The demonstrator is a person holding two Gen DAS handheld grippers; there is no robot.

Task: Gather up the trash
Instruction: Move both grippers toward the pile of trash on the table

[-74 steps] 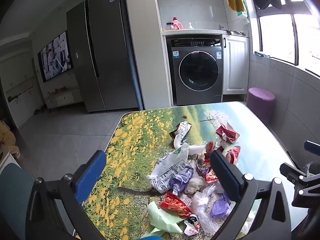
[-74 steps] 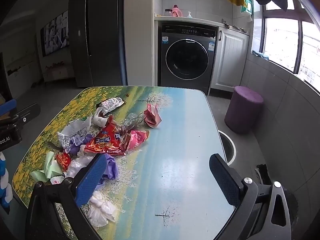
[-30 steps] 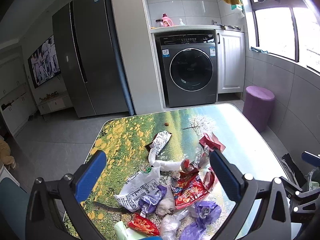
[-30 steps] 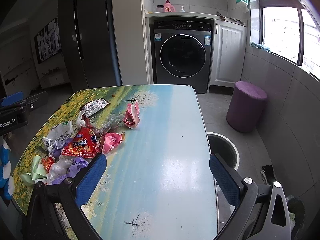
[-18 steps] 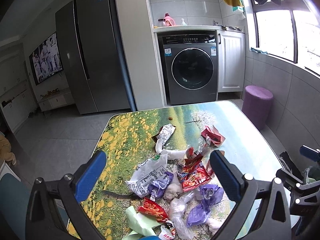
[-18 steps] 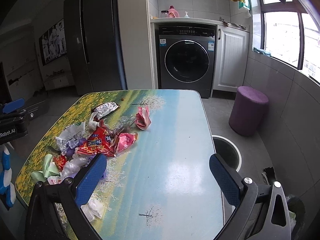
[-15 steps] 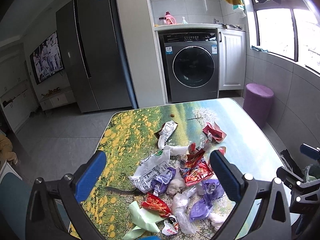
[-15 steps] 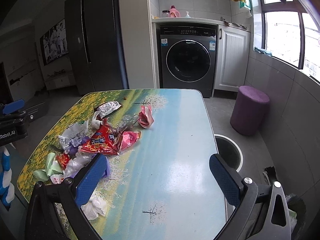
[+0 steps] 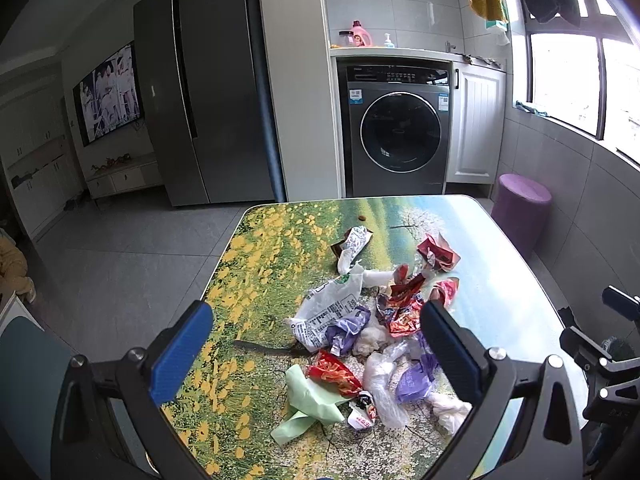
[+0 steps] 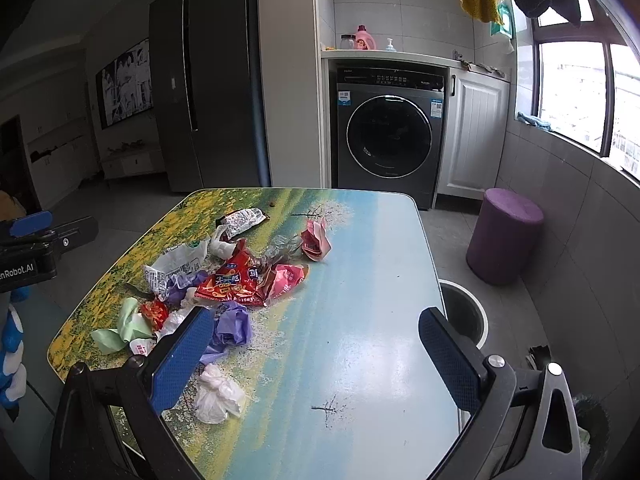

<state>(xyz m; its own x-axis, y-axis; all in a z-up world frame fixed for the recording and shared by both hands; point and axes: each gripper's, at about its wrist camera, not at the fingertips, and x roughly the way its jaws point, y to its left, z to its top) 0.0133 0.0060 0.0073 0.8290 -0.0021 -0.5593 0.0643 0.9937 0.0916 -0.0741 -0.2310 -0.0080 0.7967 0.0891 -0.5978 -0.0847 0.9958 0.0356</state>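
Lying in a loose heap on the desk, the trash is a mix of wrappers: a white printed bag, red snack packets, purple crumpled plastic, a pale green scrap and a white wad. From the left wrist view, the heap sits ahead of and between the blue pads of the left hand-held gripper, whose jaws stand wide apart and hold nothing. From the right wrist view, the right hand-held gripper is also spread open and empty, with the heap ahead and to its left; the purple plastic shows just past its left pad. Beside the desk on the floor stands a round bin, with a purple stool beyond it near a washing machine.
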